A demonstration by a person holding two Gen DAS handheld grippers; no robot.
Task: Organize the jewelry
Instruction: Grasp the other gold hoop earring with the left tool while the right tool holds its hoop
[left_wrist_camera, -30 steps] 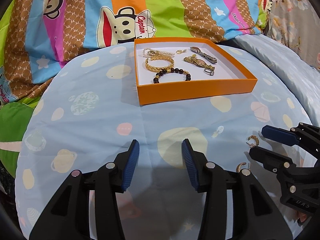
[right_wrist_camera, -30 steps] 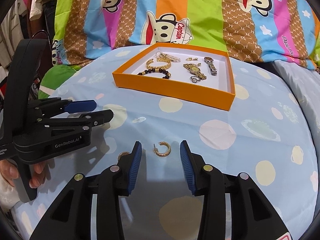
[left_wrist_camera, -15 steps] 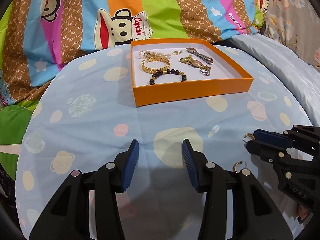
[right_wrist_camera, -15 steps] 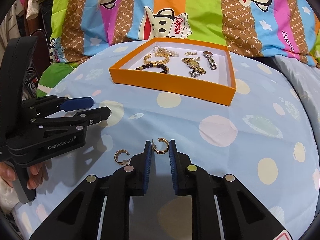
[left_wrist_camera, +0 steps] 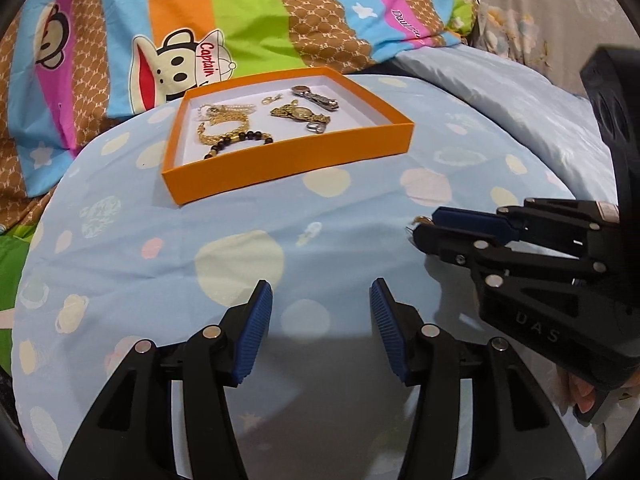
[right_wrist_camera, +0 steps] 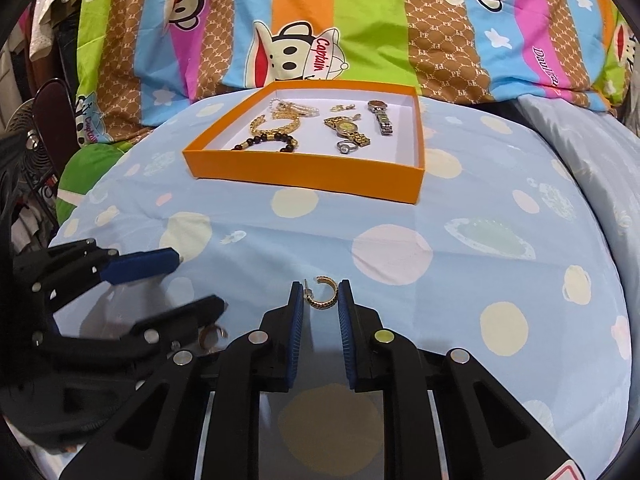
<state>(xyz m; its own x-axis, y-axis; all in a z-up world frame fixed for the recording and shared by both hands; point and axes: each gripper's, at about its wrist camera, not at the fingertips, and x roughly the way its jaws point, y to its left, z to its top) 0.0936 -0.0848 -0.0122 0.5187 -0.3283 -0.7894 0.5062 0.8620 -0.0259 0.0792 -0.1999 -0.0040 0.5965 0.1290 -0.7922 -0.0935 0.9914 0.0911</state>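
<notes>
Lying over a rounded cushion, a soft pale-blue sheet [right_wrist_camera: 400,220] printed with cream dots and ringed planets is seen in both views, backed by a striped quilt [right_wrist_camera: 360,20] with cartoon monkey faces. At the left of the right wrist view, the left gripper [right_wrist_camera: 192,284] is shown with its black plastic arms and ribbed blue pads spread wide, released and holding nothing. Just beside its lower finger, a second gold hoop [right_wrist_camera: 212,334] is partly hidden by the black arm. In the middle, a gold earring [right_wrist_camera: 322,298], a C-shaped hoop with a braided texture and a thin post, is gripped between the pads of the right gripper [right_wrist_camera: 320,300], whose jaws are clenched on it just over the sheet. Farther back, a shallow orange cardboard box [right_wrist_camera: 304,176] with a white floor is set on the sheet, well apart from the earring. Inside it are laid a black bead bracelet [right_wrist_camera: 264,142], gold chains [right_wrist_camera: 280,120], a gold watch [right_wrist_camera: 348,130], a silver ring [right_wrist_camera: 345,147] and a steel watch [right_wrist_camera: 382,118]. In the left wrist view, the right gripper [left_wrist_camera: 420,228] is seen at the right edge, with only a glint of gold at its tips
</notes>
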